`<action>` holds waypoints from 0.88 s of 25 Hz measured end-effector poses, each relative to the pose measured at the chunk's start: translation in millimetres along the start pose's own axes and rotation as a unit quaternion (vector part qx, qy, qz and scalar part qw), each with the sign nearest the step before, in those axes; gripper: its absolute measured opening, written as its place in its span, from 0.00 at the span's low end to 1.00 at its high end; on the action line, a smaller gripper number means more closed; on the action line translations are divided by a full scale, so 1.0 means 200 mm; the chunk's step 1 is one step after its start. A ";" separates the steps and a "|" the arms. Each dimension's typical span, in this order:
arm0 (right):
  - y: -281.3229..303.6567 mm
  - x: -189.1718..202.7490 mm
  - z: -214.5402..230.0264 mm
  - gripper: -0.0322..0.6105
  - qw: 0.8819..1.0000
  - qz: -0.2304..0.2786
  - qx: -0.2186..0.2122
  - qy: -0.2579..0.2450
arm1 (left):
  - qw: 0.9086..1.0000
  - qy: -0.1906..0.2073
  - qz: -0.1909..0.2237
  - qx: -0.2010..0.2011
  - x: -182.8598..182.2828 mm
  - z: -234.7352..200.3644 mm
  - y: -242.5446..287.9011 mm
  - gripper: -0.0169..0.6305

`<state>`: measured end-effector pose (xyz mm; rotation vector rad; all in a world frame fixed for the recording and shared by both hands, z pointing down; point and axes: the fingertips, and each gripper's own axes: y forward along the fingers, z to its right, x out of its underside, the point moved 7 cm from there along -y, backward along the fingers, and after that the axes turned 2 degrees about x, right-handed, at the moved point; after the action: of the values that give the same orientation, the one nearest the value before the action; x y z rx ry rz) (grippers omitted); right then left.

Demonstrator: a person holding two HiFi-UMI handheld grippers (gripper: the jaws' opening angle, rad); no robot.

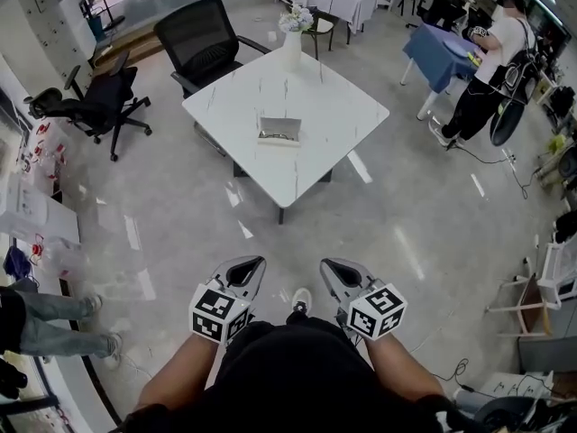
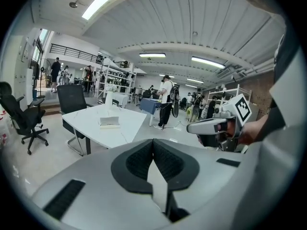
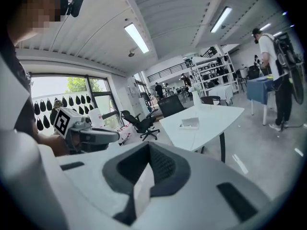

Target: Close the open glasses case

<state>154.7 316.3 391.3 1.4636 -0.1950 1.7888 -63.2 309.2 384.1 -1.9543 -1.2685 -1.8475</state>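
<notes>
Two grippers are up, side by side and close in against the person's waist, noses aimed ahead at the white table [image 1: 343,106]. Left gripper [image 1: 255,263] sits on a bare forearm that angles in from the lower left; right gripper [image 1: 327,265] mirrors it from the lower right, elbows out, wrists drawn in. One marker cube rides the back of each, so two cubes in all. Both grippers hang over bare floor, level with each other and near one another without touching.

Looking down the left gripper's own view: its jaws are pressed together, the dark pads meeting in a seam, nothing caught between them. Same story in the right gripper's view, jaws clenched on nothing.

One glasses case [image 1: 279,132] lies open near the middle of the table, lid raised, well apart from both grippers and straight ahead of them. One white vase [image 1: 292,47] of flowers stands at the table's far edge, beyond the case. Two black office chairs are out to the left: one [image 1: 203,39] tucked by the table's far-left side, the other [image 1: 99,105] farther off on the floor. One person in a white shirt [image 1: 494,57] stands at the far right beside a blue-covered table [image 1: 437,50].
</notes>
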 end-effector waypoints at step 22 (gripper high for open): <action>0.18 -0.22 0.63 0.05 0.998 -0.011 -0.053 -0.018 | 0.997 0.005 0.016 -0.070 -0.33 -0.09 0.52 0.03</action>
<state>227.0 200.1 405.6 1.4178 -0.2858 1.7096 1.0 202.1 373.6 -2.0194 -1.1250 -1.9767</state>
